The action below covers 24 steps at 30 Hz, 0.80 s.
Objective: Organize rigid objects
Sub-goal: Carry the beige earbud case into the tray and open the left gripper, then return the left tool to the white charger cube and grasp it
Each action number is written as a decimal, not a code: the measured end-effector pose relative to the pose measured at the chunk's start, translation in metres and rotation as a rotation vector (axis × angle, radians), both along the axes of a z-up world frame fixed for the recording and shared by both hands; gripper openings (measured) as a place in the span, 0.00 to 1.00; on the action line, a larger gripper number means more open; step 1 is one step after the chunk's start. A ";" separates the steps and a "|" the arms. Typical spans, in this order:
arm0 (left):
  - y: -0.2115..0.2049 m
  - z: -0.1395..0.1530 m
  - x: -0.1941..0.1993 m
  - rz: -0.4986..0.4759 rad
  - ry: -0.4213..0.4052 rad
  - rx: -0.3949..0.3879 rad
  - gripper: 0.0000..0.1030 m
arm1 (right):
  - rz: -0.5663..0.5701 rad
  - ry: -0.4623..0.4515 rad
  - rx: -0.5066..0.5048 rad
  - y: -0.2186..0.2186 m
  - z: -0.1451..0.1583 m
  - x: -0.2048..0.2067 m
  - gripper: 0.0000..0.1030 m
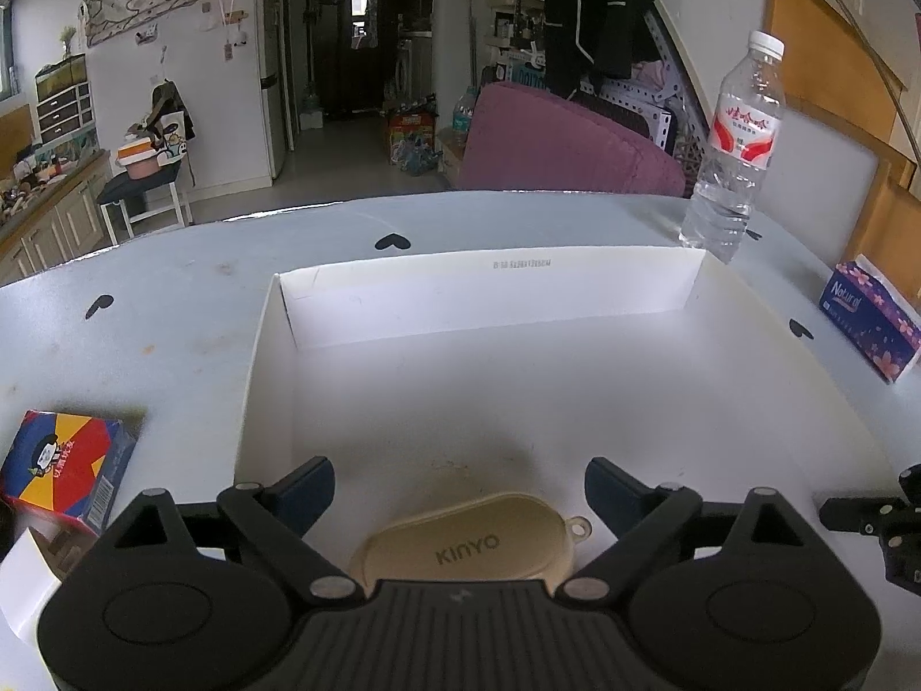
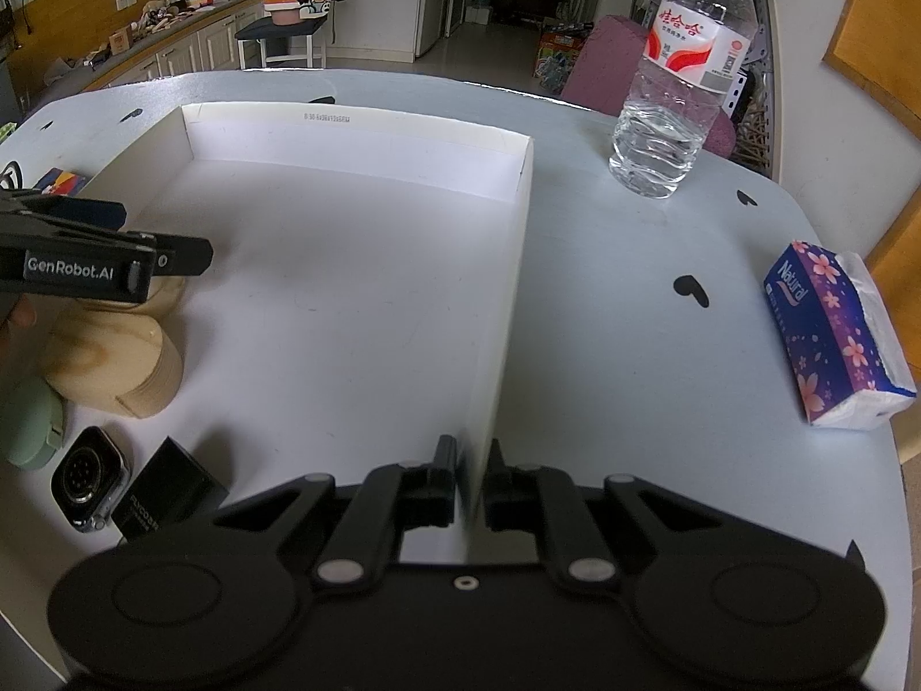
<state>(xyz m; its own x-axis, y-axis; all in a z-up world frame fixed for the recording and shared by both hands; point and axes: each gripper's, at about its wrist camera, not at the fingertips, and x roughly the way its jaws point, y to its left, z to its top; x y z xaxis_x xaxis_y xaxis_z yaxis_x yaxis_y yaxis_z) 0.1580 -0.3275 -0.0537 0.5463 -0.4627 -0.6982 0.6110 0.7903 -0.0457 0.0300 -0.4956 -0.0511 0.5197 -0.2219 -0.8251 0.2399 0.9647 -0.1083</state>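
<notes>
A shallow white cardboard box [image 1: 270,357] lies open on the pale table. On its floor near the front edge lies a beige oval KINYO case [image 1: 466,541]. My left gripper [image 1: 460,492] hangs over the case, open wide, with its fingers [image 1: 305,489] on either side and not touching it. My right gripper [image 2: 472,478] is shut on the box's right wall [image 2: 506,299] at its near end. The right wrist view shows the left gripper [image 2: 166,235] from the side over the box's left part. A round wooden block [image 2: 109,363], a smartwatch [image 2: 89,481] and a small black box [image 2: 167,489] lie in the box.
A water bottle [image 1: 737,144] stands beyond the box's far right corner. A purple tissue pack [image 2: 834,334] lies on the table to the right. A colourful small carton [image 1: 63,466] sits left of the box. A pale green item [image 2: 29,426] lies beside the wooden block.
</notes>
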 end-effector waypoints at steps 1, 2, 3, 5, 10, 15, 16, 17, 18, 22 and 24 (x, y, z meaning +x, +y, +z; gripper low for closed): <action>0.001 0.001 0.000 0.001 0.002 -0.007 0.91 | 0.000 0.000 0.000 0.000 0.000 0.000 0.10; 0.002 0.001 0.000 0.003 0.002 -0.015 0.91 | 0.000 0.000 0.000 0.000 0.000 0.000 0.10; 0.003 0.003 0.000 0.007 0.001 -0.021 0.91 | 0.000 0.000 0.000 0.000 0.000 0.000 0.10; 0.006 0.006 -0.001 0.016 -0.007 -0.020 0.91 | 0.000 0.000 0.000 0.000 0.000 0.000 0.10; 0.018 0.027 -0.011 0.027 -0.039 -0.053 0.91 | 0.000 0.000 0.000 0.000 0.000 0.000 0.10; 0.039 0.053 -0.030 0.036 -0.092 -0.077 0.95 | 0.000 0.000 0.000 0.000 0.000 0.000 0.10; 0.044 0.057 -0.033 0.038 -0.101 -0.080 0.95 | 0.000 0.000 0.000 0.000 0.000 0.000 0.10; 0.051 0.060 -0.037 0.041 -0.107 -0.083 0.96 | 0.000 0.000 0.000 0.000 0.000 0.000 0.10; 0.056 0.062 -0.039 0.045 -0.111 -0.086 0.96 | 0.000 0.000 0.000 0.000 0.000 0.000 0.10; 0.087 0.067 -0.047 0.088 -0.126 -0.092 0.98 | 0.000 0.000 0.000 0.000 0.000 0.000 0.10; 0.101 0.068 -0.048 0.120 -0.126 -0.092 1.00 | 0.000 0.000 0.000 0.000 0.000 0.000 0.10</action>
<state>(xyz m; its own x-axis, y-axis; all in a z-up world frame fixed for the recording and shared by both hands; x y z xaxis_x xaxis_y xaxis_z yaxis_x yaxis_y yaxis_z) 0.1098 -0.2268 0.0139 0.6819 -0.4478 -0.5784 0.5179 0.8540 -0.0506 0.0299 -0.4960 -0.0510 0.5198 -0.2218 -0.8250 0.2399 0.9647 -0.1082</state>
